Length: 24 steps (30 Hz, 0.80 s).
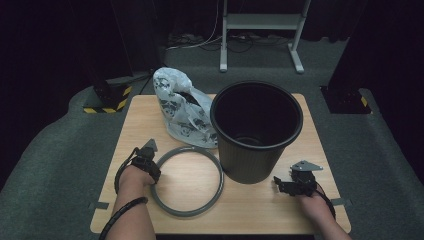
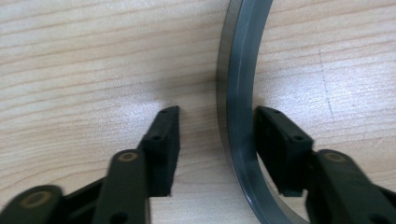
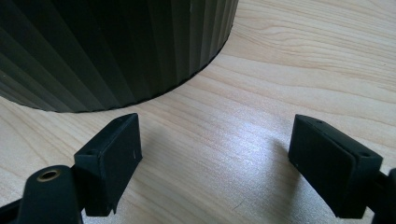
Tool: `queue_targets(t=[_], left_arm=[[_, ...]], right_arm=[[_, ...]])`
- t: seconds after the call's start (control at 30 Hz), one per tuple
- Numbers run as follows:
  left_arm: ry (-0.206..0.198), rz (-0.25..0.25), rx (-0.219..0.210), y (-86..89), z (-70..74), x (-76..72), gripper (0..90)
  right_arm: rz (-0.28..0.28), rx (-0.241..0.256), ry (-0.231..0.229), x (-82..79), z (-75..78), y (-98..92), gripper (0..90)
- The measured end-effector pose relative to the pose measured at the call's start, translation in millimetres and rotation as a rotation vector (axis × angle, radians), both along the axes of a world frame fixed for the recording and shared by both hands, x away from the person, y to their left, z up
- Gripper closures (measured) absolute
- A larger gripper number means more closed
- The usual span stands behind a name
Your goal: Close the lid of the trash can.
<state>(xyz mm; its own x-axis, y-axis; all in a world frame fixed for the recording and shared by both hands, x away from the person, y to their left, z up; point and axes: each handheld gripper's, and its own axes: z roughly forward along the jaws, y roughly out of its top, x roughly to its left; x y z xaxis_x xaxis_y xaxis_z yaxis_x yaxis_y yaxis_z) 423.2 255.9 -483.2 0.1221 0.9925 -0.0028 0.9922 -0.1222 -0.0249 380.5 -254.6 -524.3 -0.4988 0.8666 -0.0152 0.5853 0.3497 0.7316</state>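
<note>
A grey plastic ring (image 1: 187, 181) lies flat on the front left of the wooden table (image 1: 142, 120). My left gripper (image 1: 153, 169) is down at the ring's left edge. In the left gripper view the ring's band (image 2: 238, 70) runs between the jaws of the open left gripper (image 2: 217, 114). One jaw touches the band's inner side and the other stands a little off its outer side. A black ribbed bin (image 1: 255, 145) stands upright at centre right. My right gripper (image 1: 278, 183) rests open on the table by the bin's base (image 3: 116, 51), nothing between its jaws (image 3: 215, 126).
A crumpled white plastic bag (image 1: 182, 107) with a dark print lies behind the ring, against the bin's left side. Bare wood shows in front of the bin and along the table's left side. Past the far edge stand a white metal frame (image 1: 260, 22) and black stands.
</note>
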Motion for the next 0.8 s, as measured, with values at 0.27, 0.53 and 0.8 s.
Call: queue_targets(t=[0.27,0.53,0.8], left_arm=[[0.004,0.024,0.003,1.6,1.1,1.9,65.9],[-0.009,0.032,0.005,1.4,0.8,4.0,70.0],[-0.035,0.036,0.005,-1.1,1.2,0.0,72.4]], right_arm=[[0.006,-0.001,-0.001,0.4,-0.1,-0.1,16.7],[0.011,-0.002,0.001,2.8,-0.1,0.7,15.9],[0.016,-0.002,0.002,2.7,-0.2,0.5,15.7]])
